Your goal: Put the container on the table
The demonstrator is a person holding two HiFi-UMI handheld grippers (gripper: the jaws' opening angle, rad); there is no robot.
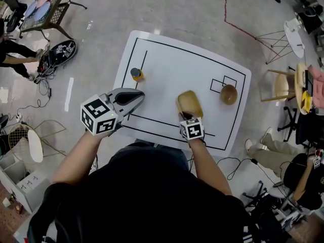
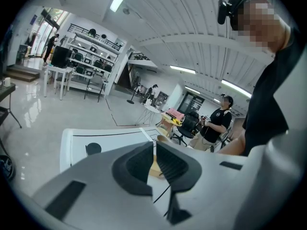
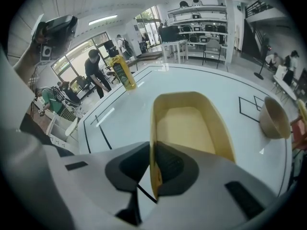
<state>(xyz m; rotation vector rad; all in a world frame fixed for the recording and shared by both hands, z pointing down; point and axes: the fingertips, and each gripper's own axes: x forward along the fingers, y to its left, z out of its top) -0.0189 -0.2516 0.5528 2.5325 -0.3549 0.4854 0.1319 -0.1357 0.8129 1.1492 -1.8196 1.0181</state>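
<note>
Tan wooden container (image 3: 192, 128) is pinched by its near wall in the right gripper (image 3: 152, 169), over the front of the white tabletop (image 1: 177, 59) with black line markings; contact with the surface unclear. Round bowl (image 1: 229, 94) sits far right, yellow bottle (image 1: 136, 74) far left. Glossy pale floor (image 1: 167, 9) around. Left gripper (image 2: 154, 164) is closed and empty, at the tabletop's left edge.
</note>
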